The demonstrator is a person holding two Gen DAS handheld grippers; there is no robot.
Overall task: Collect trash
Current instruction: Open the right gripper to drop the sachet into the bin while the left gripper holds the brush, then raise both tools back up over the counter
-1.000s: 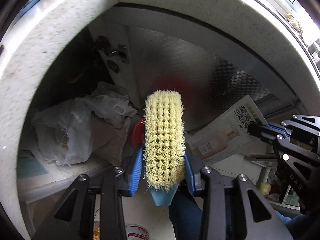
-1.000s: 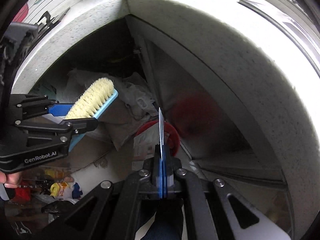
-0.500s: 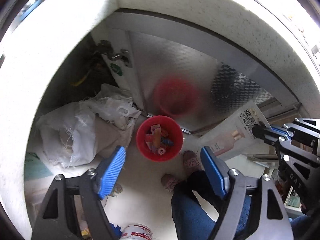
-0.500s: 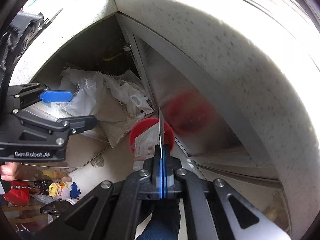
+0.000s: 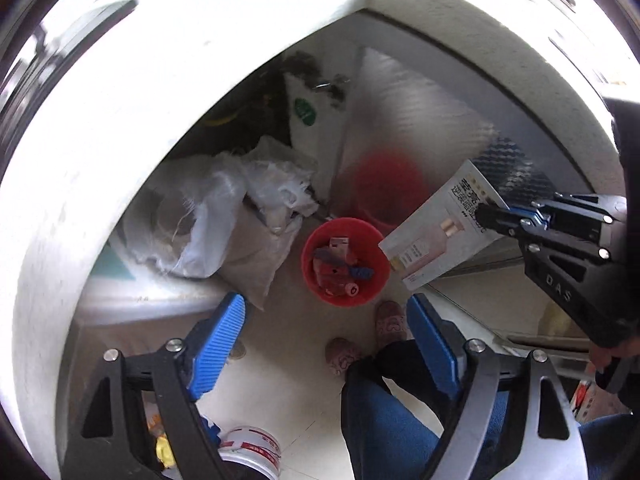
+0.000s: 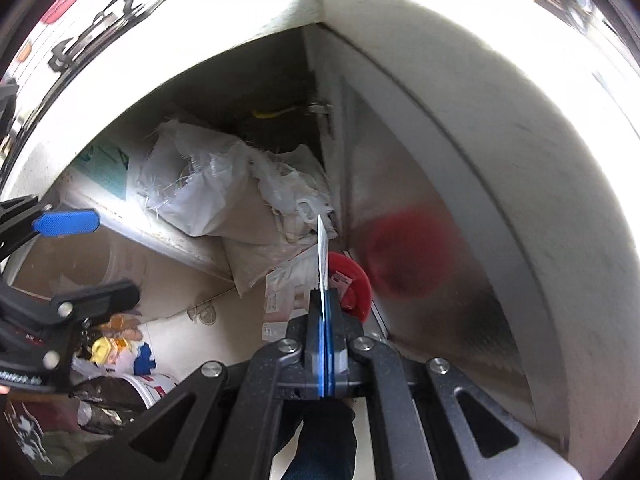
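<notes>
- The left gripper [image 5: 326,338] hangs with its blue-padded jaws spread wide and nothing between them; a second ago they clamped a yellow-bristled scrub brush, and half a second ago they were already bare.
- The brush shows in neither current view, so it has most likely dropped, though I cannot pick it out among the contents of the bin below.
- Below the left gripper, on the pale floor [image 5: 296,360], stand the person's slippered feet [image 5: 390,322] and blue-jeaned legs.
- The right gripper [image 6: 325,292] has its jaws pressed fully together on a flat cosmetics carton [image 5: 444,226], seen edge-on from its own camera and broadside from the left wrist camera, printed with a bottle picture.
- The carton hangs beside and above the rim of the red trash bin [image 5: 346,260], its lower corner overlapping the rim on the side nearer the right gripper.
- The bin sits on the floor against a metal cabinet door [image 5: 416,132] that mirrors it as a red blur; wrappers and small coloured scraps already lie inside.
- Beside the bin, under the white bench [image 5: 200,80], slump pale woven sacks [image 5: 224,216].
- With one piece released, the carton looks to be the next item: judging from its position, it needs shifting over the opening before release, or it may catch the rim and fall outside.
</notes>
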